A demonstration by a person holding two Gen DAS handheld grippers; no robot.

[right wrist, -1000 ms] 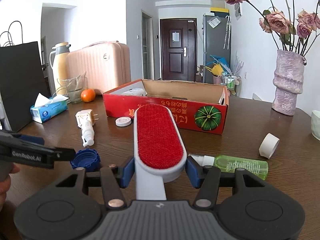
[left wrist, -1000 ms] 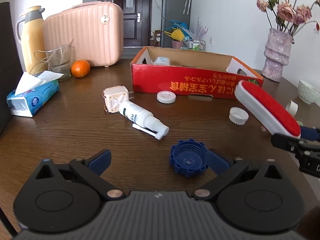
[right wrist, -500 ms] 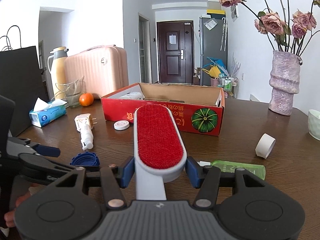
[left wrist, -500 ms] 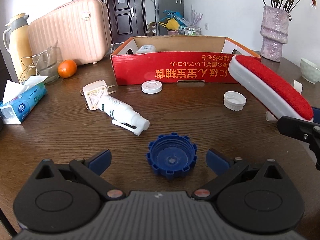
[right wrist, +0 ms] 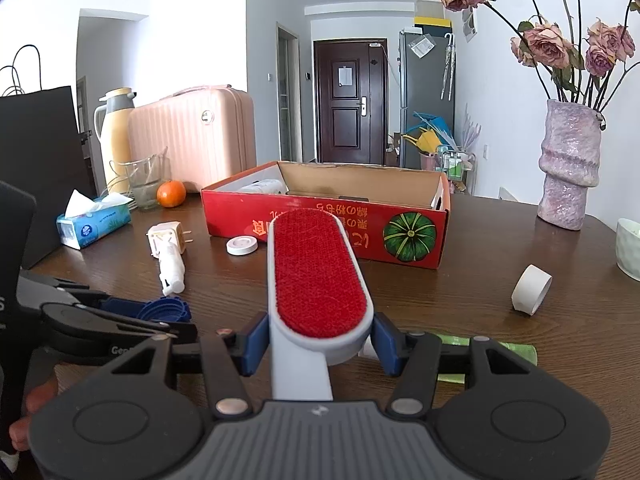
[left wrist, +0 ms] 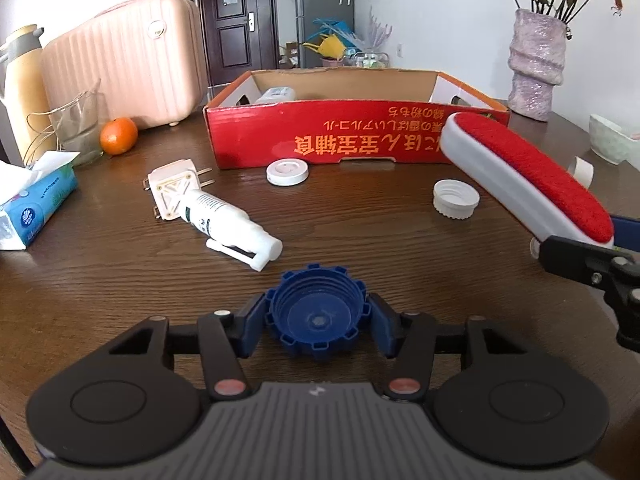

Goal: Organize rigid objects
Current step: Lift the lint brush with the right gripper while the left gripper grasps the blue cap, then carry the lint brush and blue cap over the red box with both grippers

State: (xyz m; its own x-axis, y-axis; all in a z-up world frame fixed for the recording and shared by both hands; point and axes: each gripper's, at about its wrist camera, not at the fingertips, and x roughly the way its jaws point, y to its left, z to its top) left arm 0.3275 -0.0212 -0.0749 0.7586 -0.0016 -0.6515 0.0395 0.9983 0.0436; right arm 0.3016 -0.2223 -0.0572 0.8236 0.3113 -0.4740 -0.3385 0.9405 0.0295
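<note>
My left gripper (left wrist: 317,322) is shut on a blue ridged bottle cap (left wrist: 316,316) that sits on the wooden table. The cap also shows in the right wrist view (right wrist: 166,309). My right gripper (right wrist: 320,338) is shut on a red-faced lint brush (right wrist: 316,276) and holds it above the table, pointing at the red cardboard box (right wrist: 400,228). The brush shows at the right in the left wrist view (left wrist: 524,178). The box (left wrist: 360,140) holds a white item at its far left.
On the table lie a white spray bottle (left wrist: 228,226), a white plug (left wrist: 172,188), a flat white lid (left wrist: 287,171), a white cap (left wrist: 456,199), a tape roll (right wrist: 531,289) and a green bottle (right wrist: 488,354). Tissue box (left wrist: 36,204), orange (left wrist: 118,135), vase (right wrist: 568,168) stand around.
My left gripper has moved forward around the blue cap and closed on it. My right gripper still holds the lint brush, nearly unmoved.
</note>
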